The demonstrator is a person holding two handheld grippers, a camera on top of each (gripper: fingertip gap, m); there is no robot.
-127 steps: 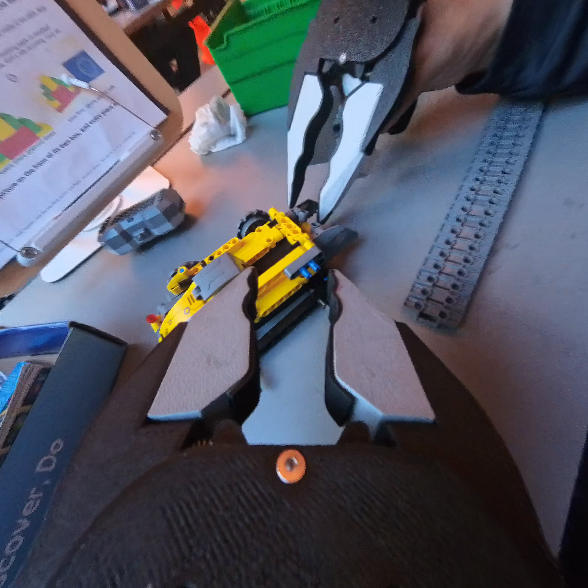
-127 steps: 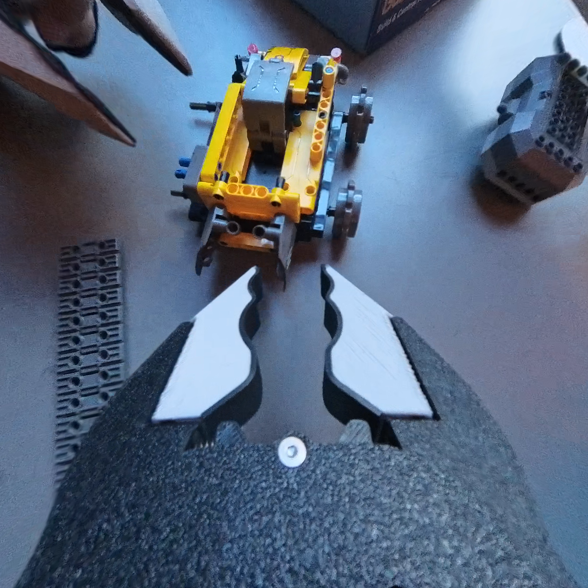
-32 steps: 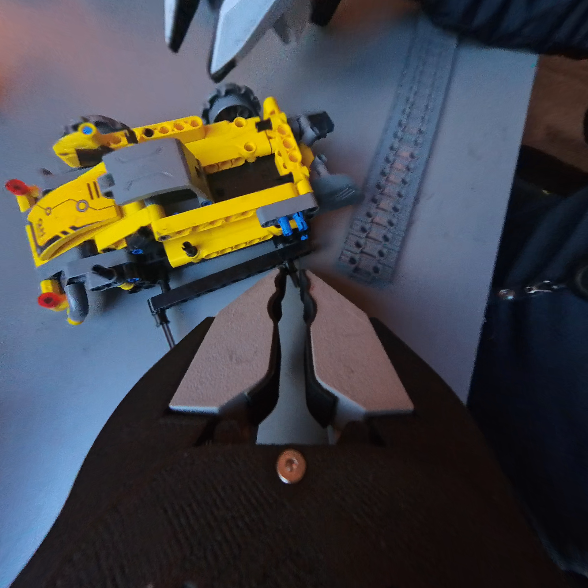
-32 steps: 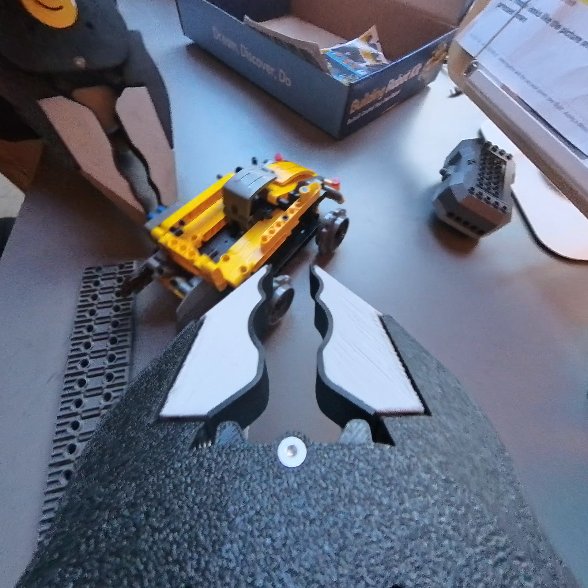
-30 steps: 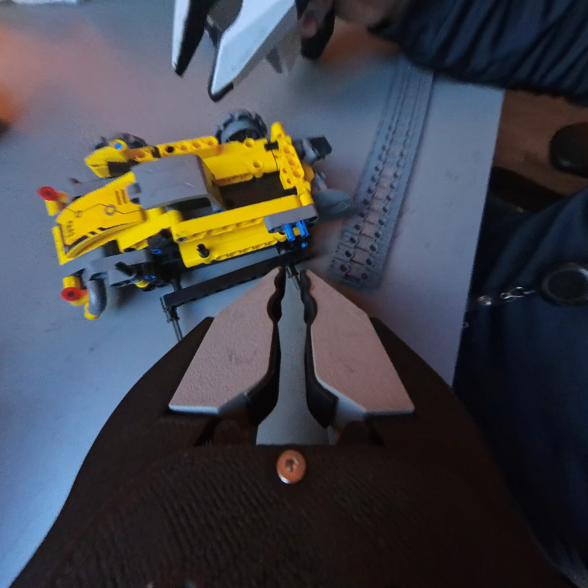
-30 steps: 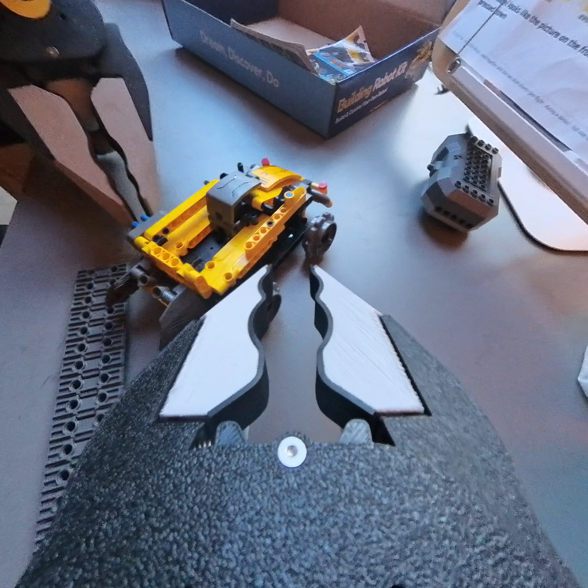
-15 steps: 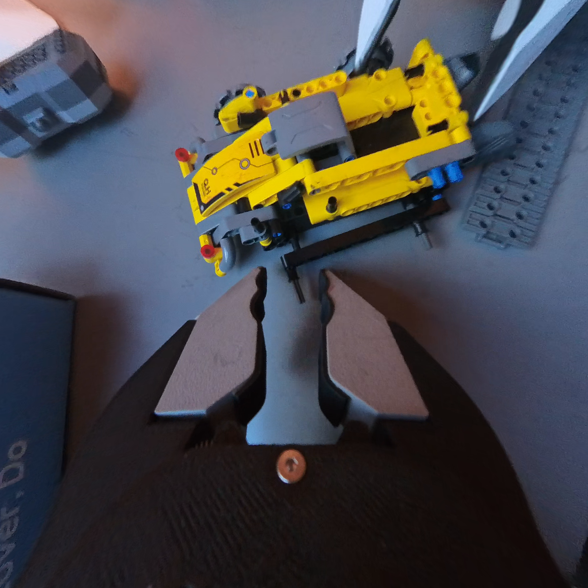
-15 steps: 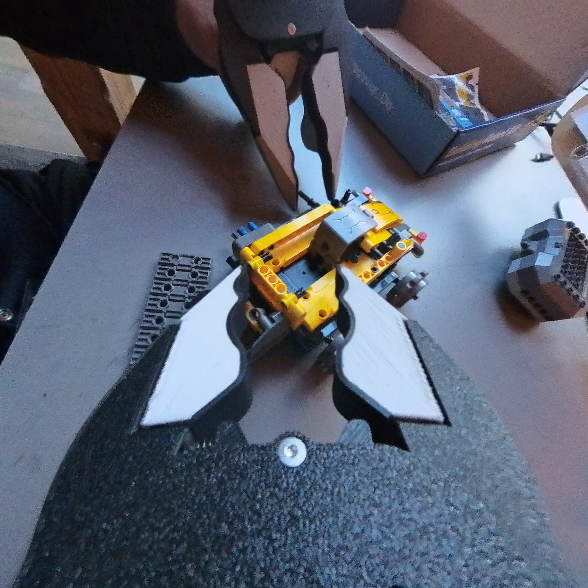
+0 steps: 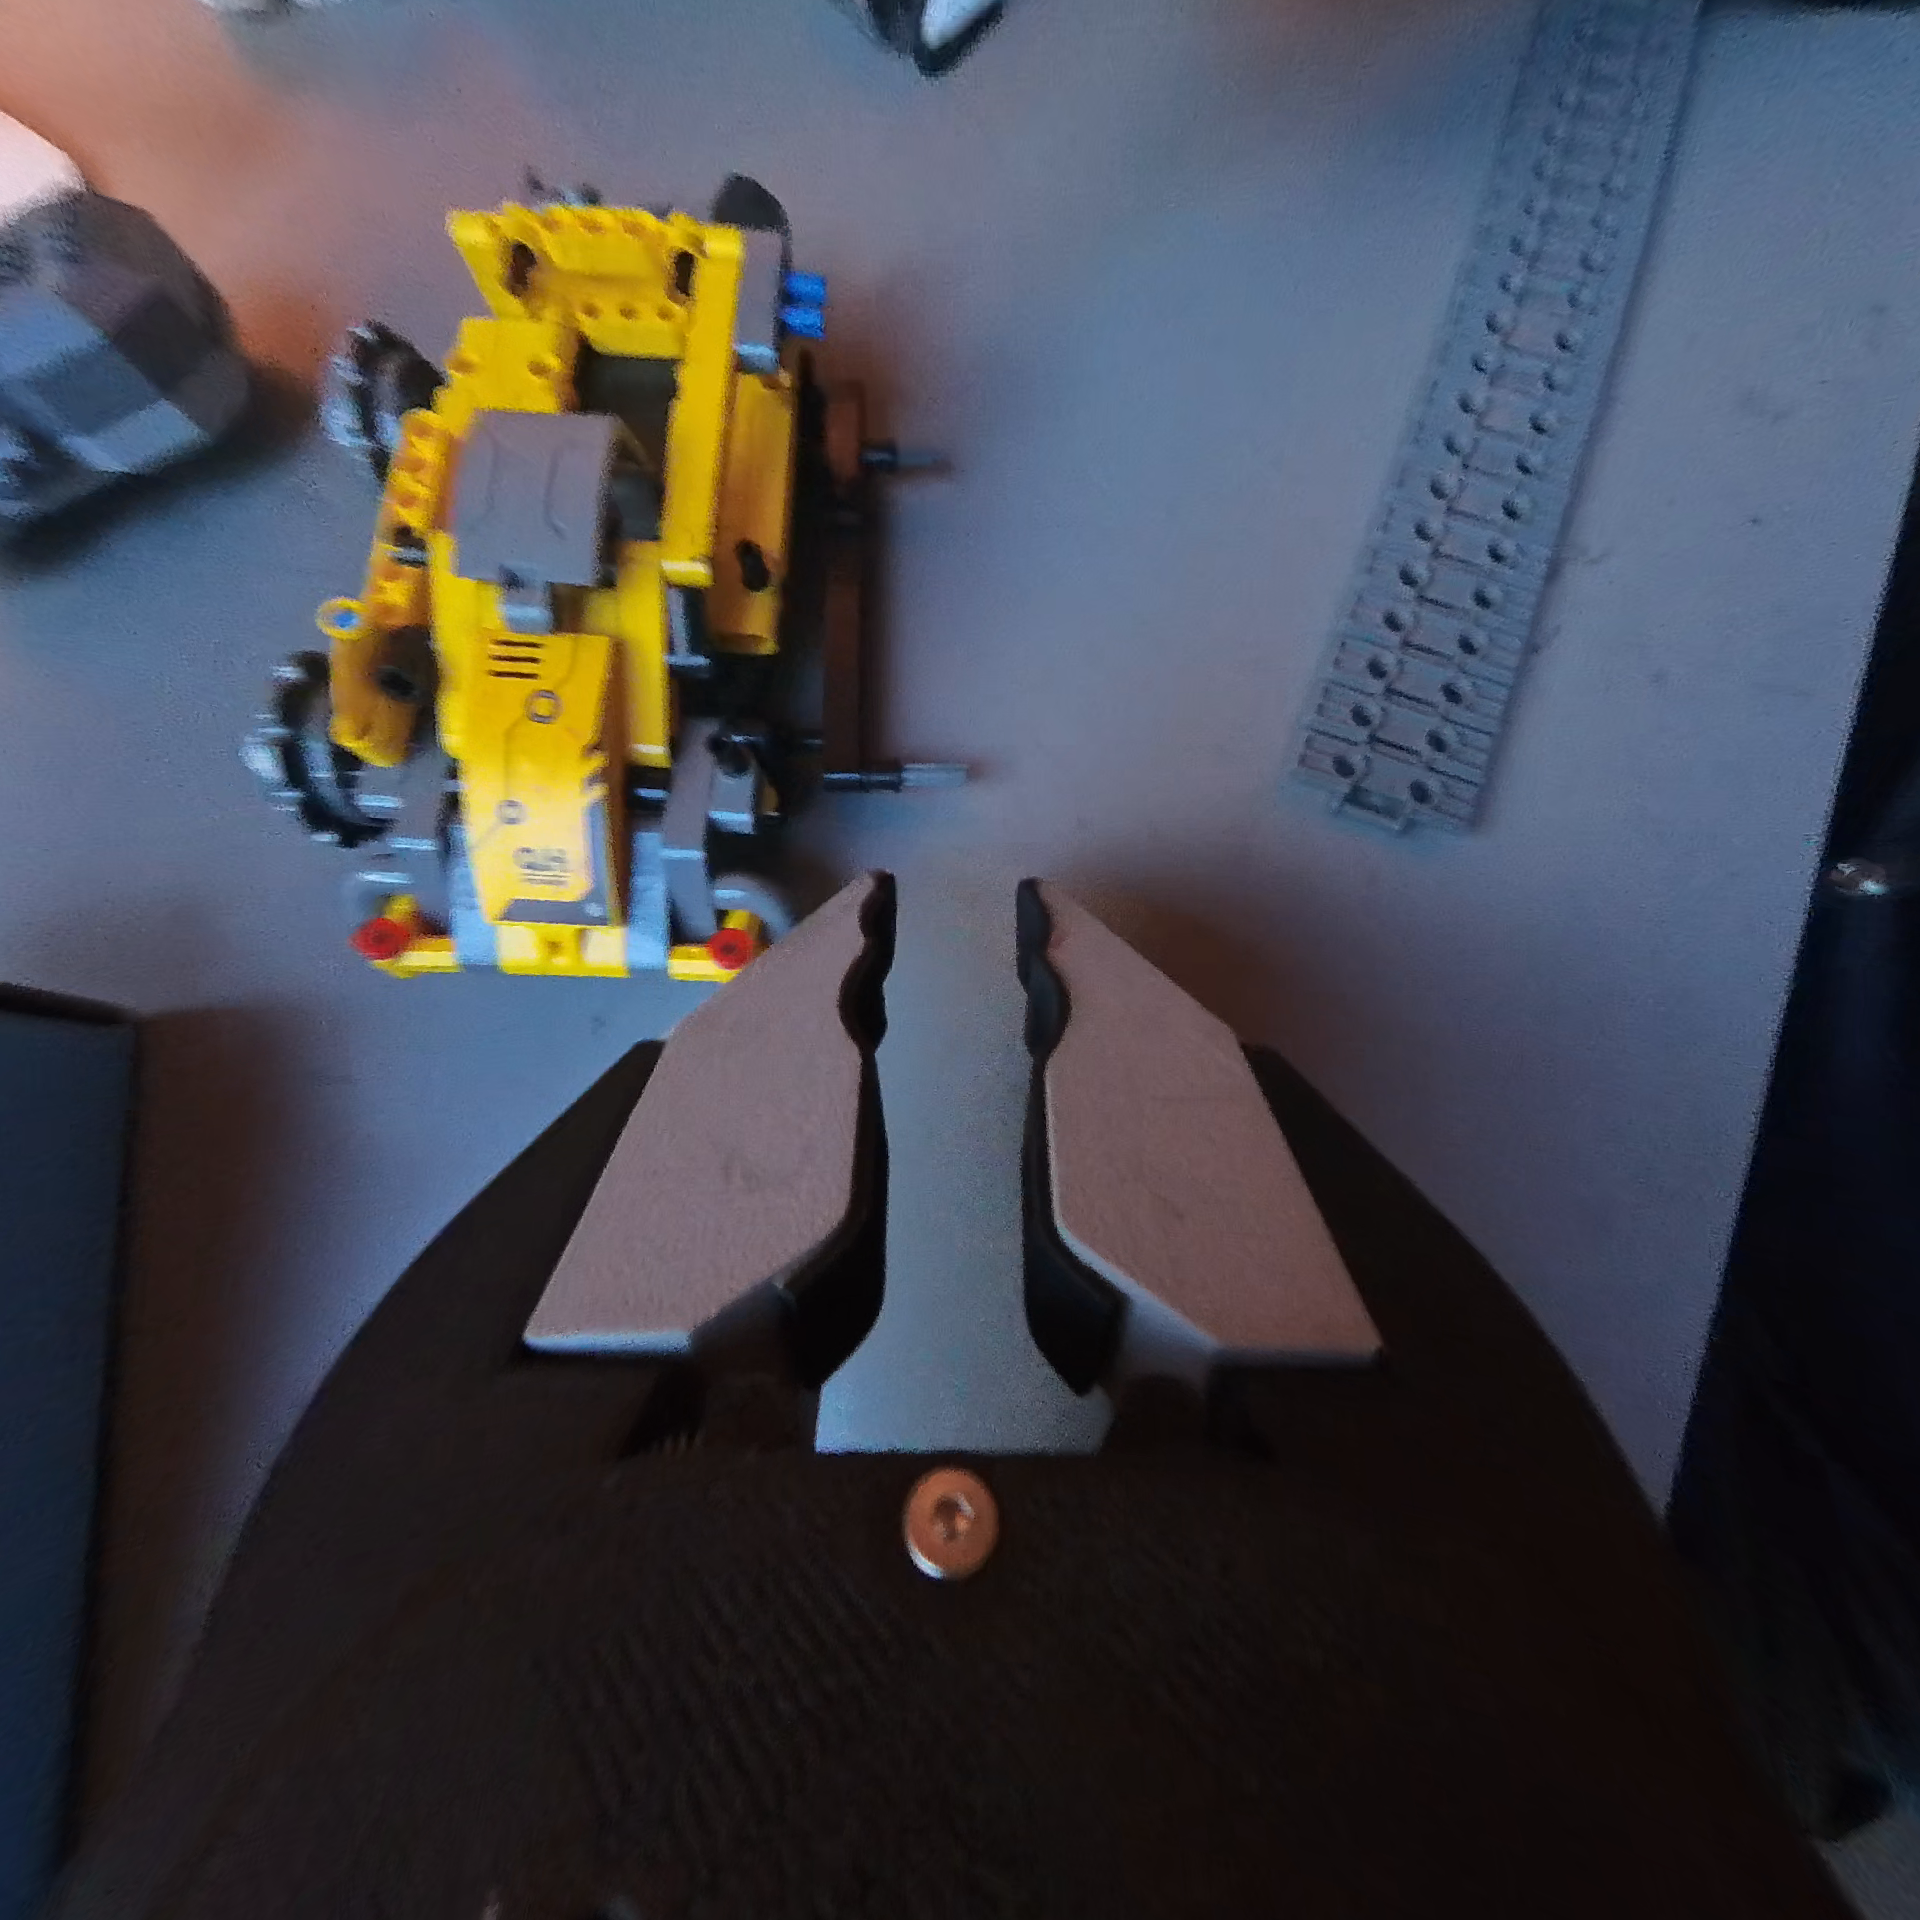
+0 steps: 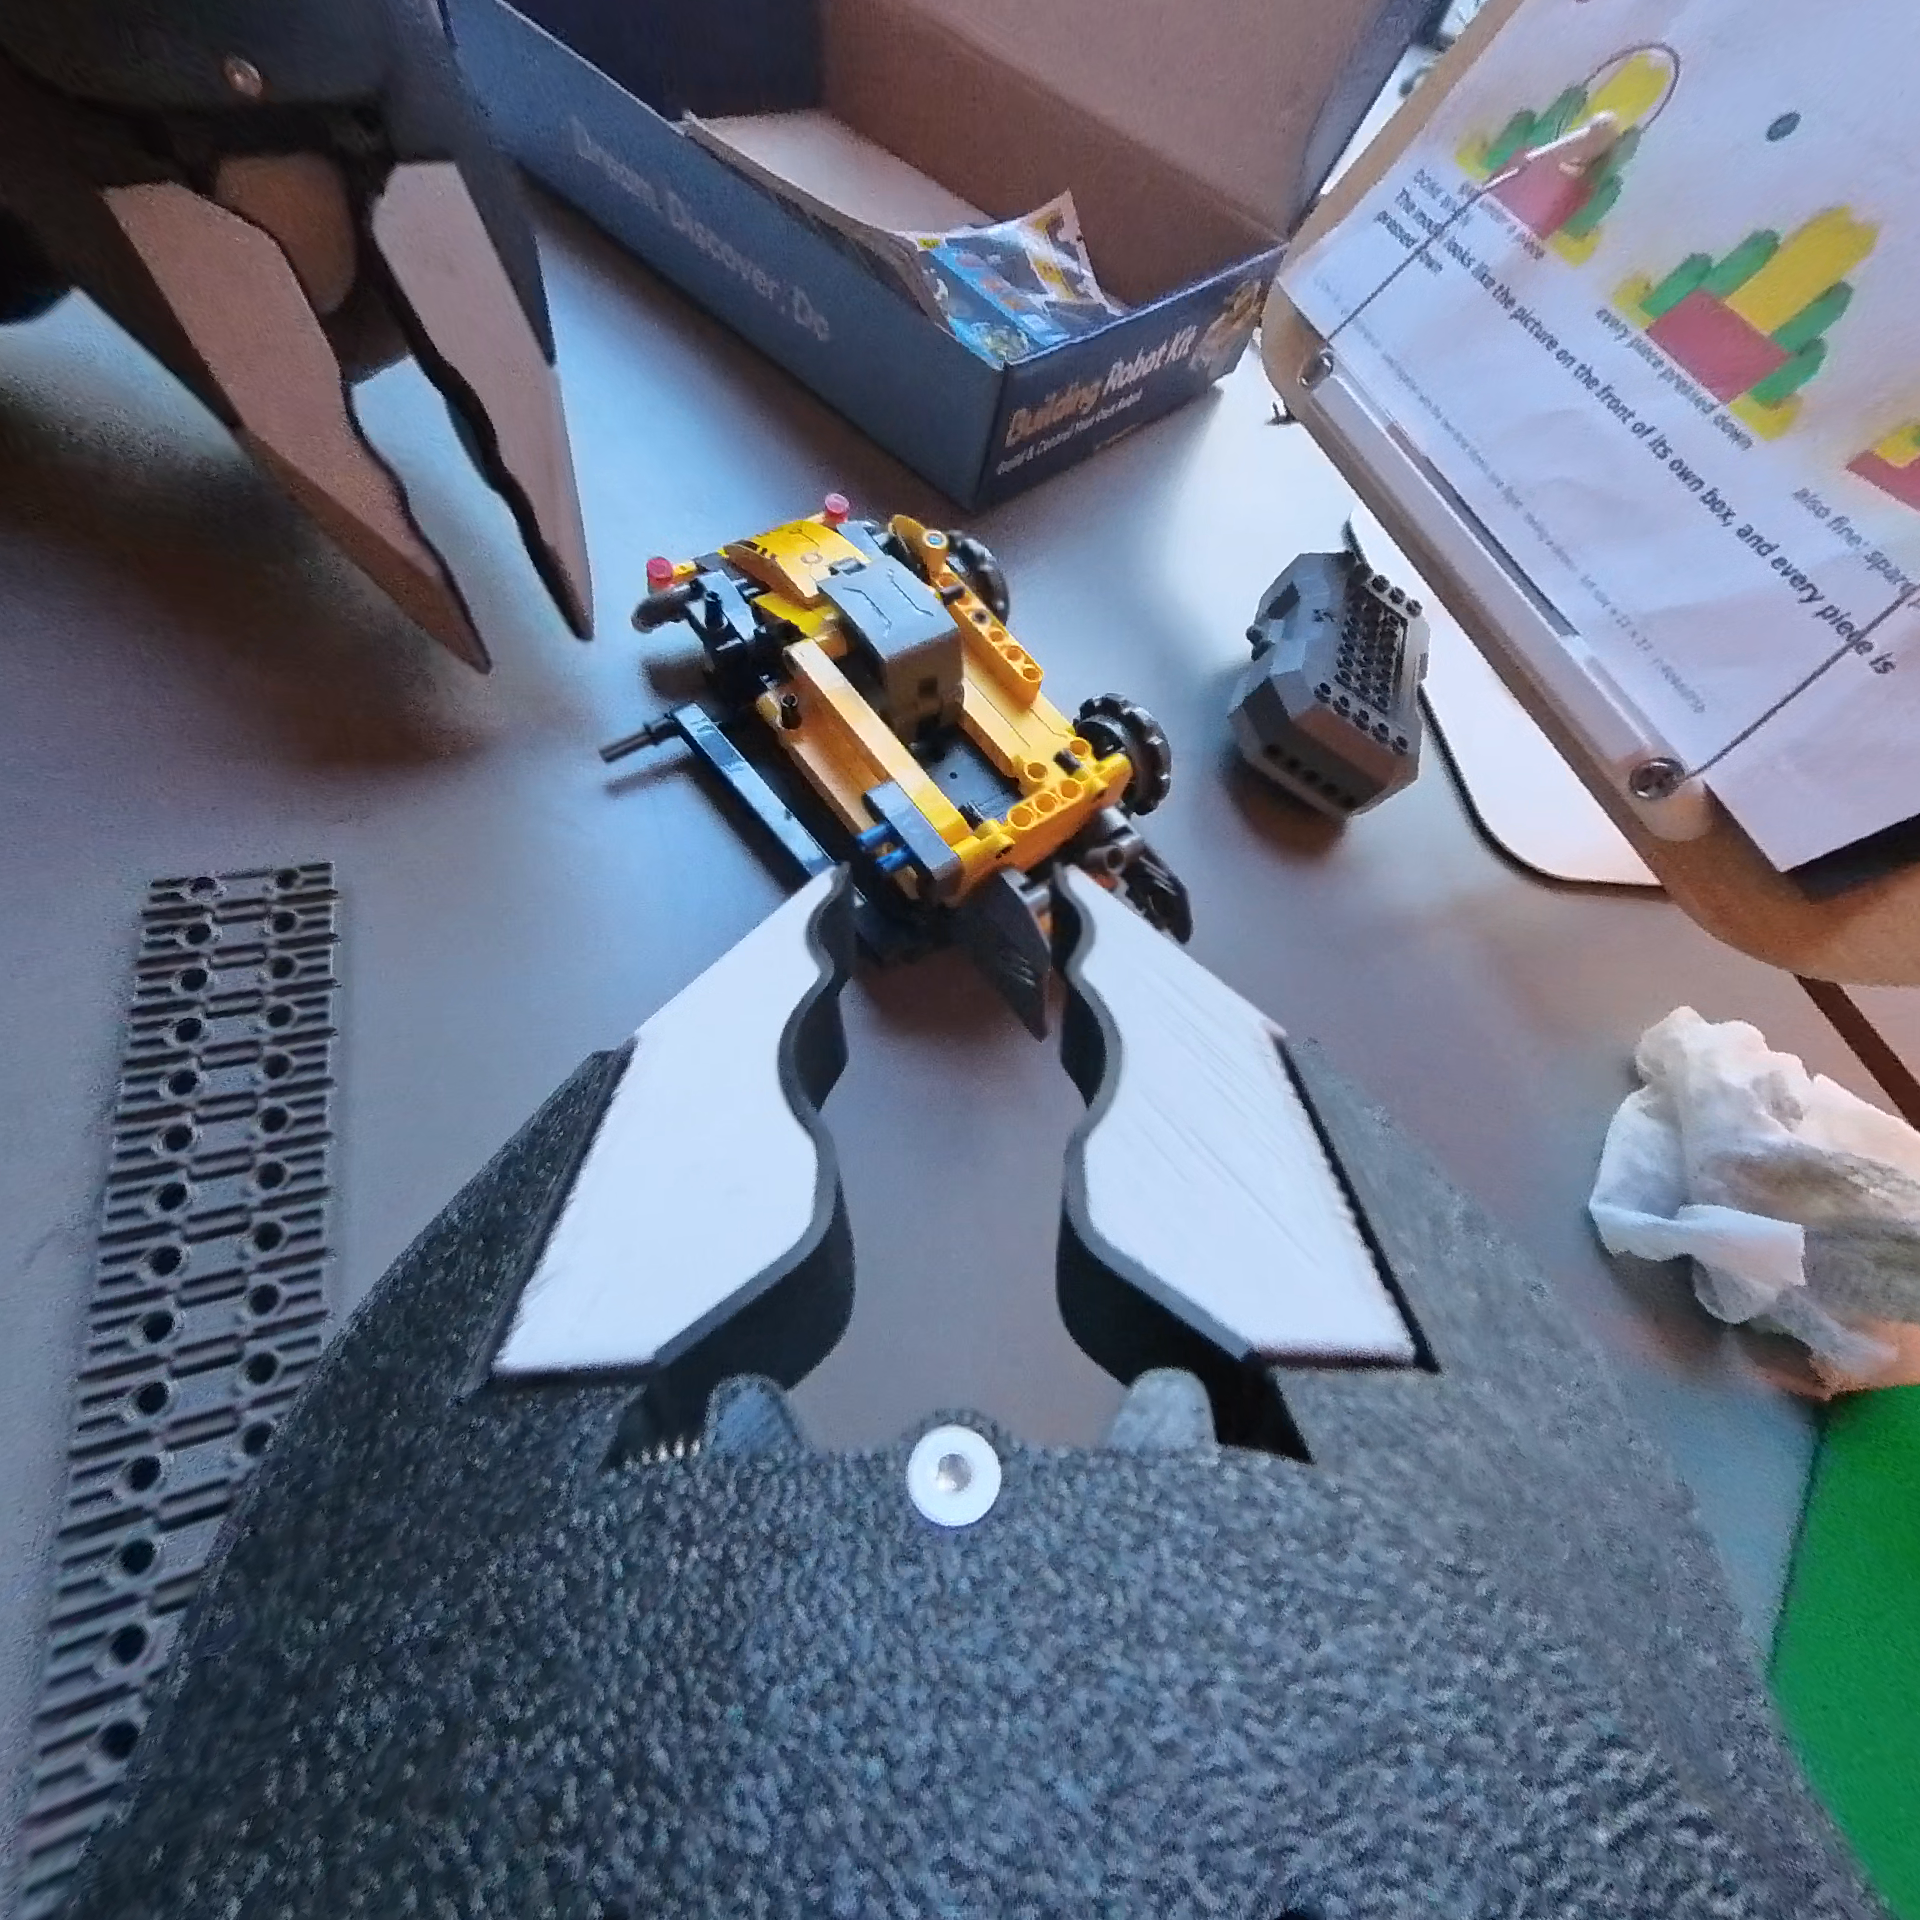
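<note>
A yellow brick-built vehicle [image 9: 561,582] with a grey block on top stands on the grey table; the right wrist view [image 10: 904,707] shows it too. A black beam with axle pins sticks out of its side. My left gripper [image 9: 953,899] is open and empty, just off the vehicle's red-light end and to its right; it also shows in the right wrist view [image 10: 525,639]. My right gripper [image 10: 951,894] is open, its tips either side of the vehicle's other end, where a grey blade part lies between them. Only its tip [image 9: 935,31] shows in the left wrist view.
A grey track strip [image 10: 197,1143] lies flat beside the vehicle, also in the left wrist view [image 9: 1455,468]. A grey studded block [image 10: 1330,686], an open blue box [image 10: 935,312], a board with a printed sheet [image 10: 1662,364], a crumpled tissue [image 10: 1766,1195] and a green bin [image 10: 1860,1610] surround the spot. Some 15 cm of space lies between my two pairs of fingers.
The vehicle has turned on the table. My right gripper has drawn back from straddling it to its end. My left gripper has opened from shut and moved off the black axle beam.
</note>
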